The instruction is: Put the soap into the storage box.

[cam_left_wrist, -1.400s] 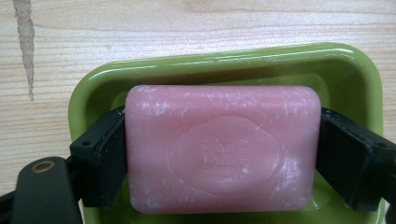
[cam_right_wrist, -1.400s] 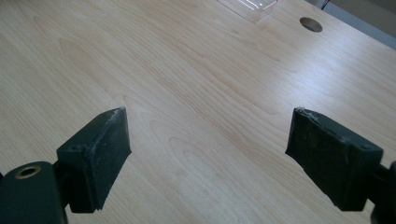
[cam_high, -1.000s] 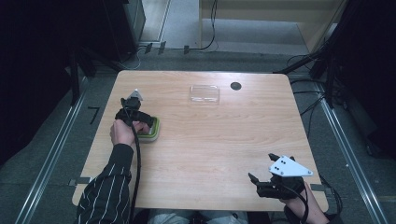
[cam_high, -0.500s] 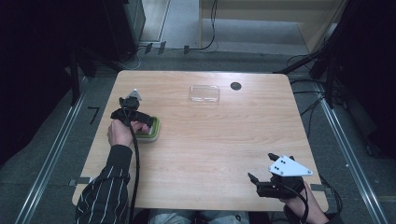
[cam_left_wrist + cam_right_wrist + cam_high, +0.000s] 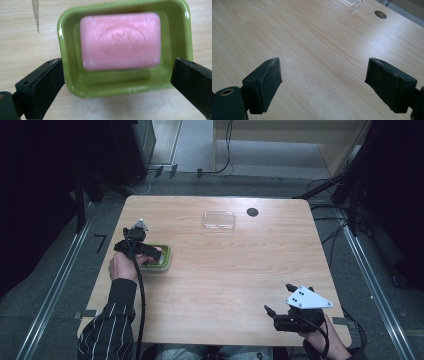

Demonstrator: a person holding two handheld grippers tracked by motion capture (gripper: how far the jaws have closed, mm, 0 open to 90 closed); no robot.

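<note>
A green soap dish [image 5: 125, 87] holds a pink bar of soap [image 5: 120, 41] with an embossed oval. My left gripper [image 5: 118, 65] hangs right above it, open, with one black jaw outside each short end of the dish and neither touching it. In the high view the dish [image 5: 162, 260] lies at the table's left side, partly hidden under the left gripper [image 5: 152, 252] and the hand. My right gripper [image 5: 272, 317] rests open at the near right corner, and the right gripper view shows only bare wood between the open jaws of the right gripper [image 5: 324, 66].
A clear plastic lid [image 5: 219, 220] lies near the far edge, also seen as the lid [image 5: 347, 3] in the right gripper view. A round cable hole [image 5: 252, 212] sits beside it. The wooden table [image 5: 225, 270] is bordered by dark floor, rails and cables.
The left hand and gripper have drifted slightly toward the near side over the dish. The right gripper has stayed still.
</note>
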